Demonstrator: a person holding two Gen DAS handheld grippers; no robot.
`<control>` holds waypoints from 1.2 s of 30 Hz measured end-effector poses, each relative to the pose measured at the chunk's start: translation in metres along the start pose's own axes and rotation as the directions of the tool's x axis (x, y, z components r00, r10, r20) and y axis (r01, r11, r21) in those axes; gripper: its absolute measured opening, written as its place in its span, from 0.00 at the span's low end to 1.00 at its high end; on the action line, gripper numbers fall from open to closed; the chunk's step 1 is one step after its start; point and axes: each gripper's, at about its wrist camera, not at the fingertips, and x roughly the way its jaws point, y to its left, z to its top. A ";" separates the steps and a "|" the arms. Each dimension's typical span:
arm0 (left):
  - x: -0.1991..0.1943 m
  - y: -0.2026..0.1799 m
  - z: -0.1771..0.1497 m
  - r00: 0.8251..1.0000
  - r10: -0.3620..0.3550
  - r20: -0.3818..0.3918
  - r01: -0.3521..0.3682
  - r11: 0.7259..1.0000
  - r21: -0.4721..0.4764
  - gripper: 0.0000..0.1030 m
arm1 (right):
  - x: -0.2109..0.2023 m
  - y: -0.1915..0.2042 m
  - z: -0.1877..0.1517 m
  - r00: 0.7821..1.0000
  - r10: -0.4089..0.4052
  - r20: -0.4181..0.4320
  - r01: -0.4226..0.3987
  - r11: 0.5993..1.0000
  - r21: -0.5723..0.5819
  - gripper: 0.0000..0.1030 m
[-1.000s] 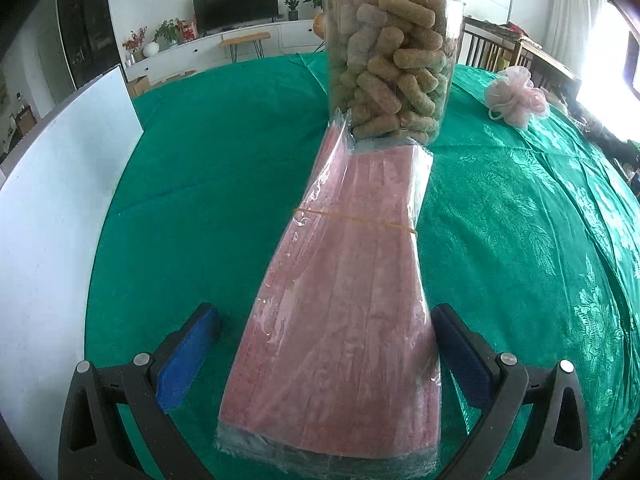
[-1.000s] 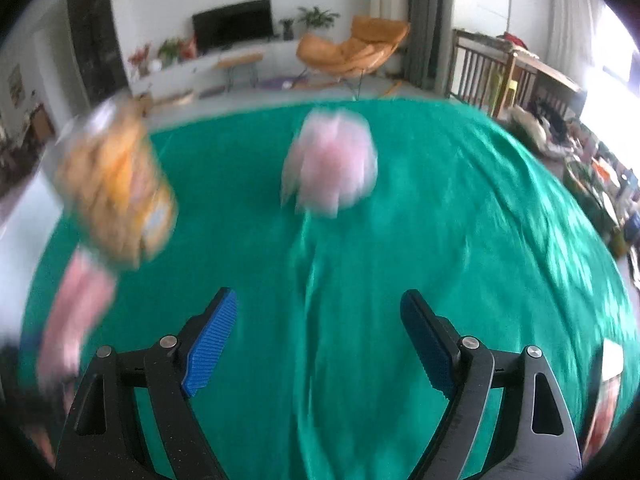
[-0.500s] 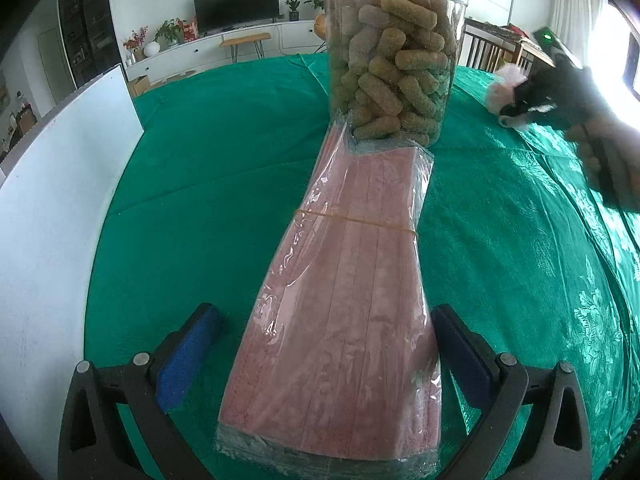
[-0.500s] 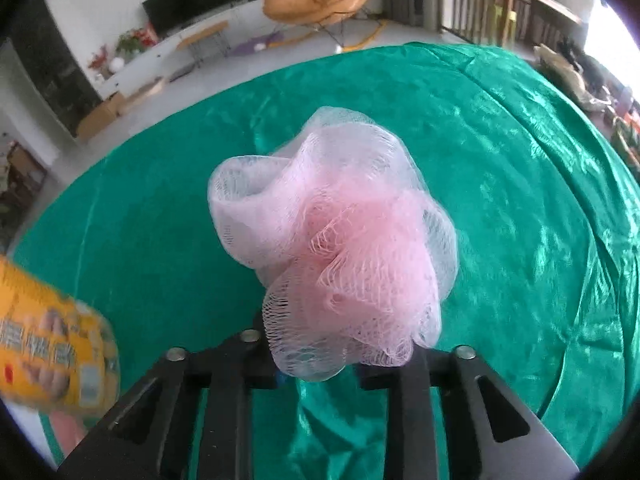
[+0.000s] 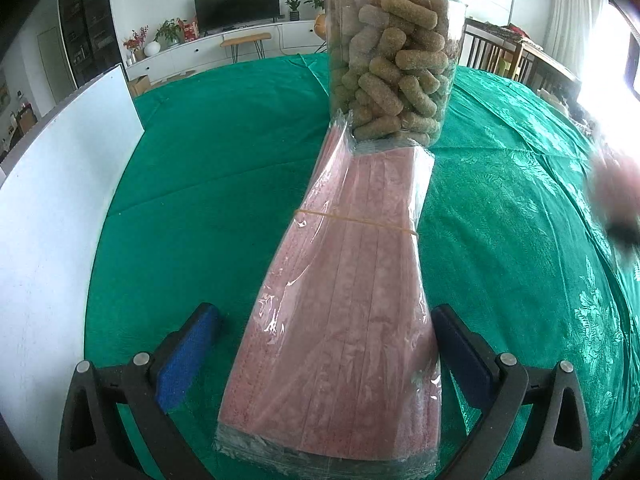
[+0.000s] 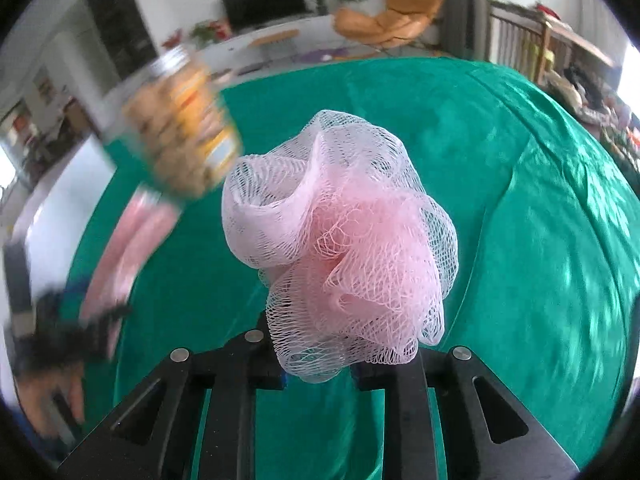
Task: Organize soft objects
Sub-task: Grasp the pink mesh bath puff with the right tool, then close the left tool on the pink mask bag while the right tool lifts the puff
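- The black left gripper with blue pads [image 5: 320, 344] is spread wide, fingers low on either side of its view.
- The black right gripper [image 6: 318, 372] is clamped, fingers drawn close together and raised above the surface.

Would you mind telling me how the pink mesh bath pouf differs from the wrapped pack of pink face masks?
The bath pouf is a round, open, ruffled net; the mask pack is long, flat and plastic-wrapped, with a rubber band around it. The pouf is clamped in the right gripper; the pack lies on the green tablecloth between the left gripper's open jaws, ungrasped. Both are pink and soft.
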 end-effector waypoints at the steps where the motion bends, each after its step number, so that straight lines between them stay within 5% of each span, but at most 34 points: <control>1: 0.000 0.000 0.000 1.000 0.000 0.000 0.000 1.000 0.000 1.00 | -0.002 0.008 -0.010 1.000 -0.004 0.007 0.004 1.000 -0.018 0.23; 4: 0.000 0.000 0.000 1.000 0.000 0.000 0.000 1.000 0.000 1.00 | 0.001 0.028 -0.040 0.999 -0.033 0.020 0.035 0.995 -0.089 0.34; 6: 0.000 0.000 0.000 1.000 0.000 0.000 0.000 1.000 0.000 1.00 | 0.006 0.038 -0.054 0.997 -0.067 0.022 0.069 0.990 -0.122 0.68; 7: 0.000 0.000 0.000 1.000 0.000 0.000 0.000 1.000 0.000 1.00 | 0.009 0.039 -0.057 0.998 -0.067 0.022 0.069 0.990 -0.125 0.71; 36: 0.000 0.000 0.000 1.000 0.000 0.000 0.000 1.000 0.000 1.00 | 0.010 0.045 -0.061 0.997 -0.076 0.032 0.079 0.987 -0.138 0.79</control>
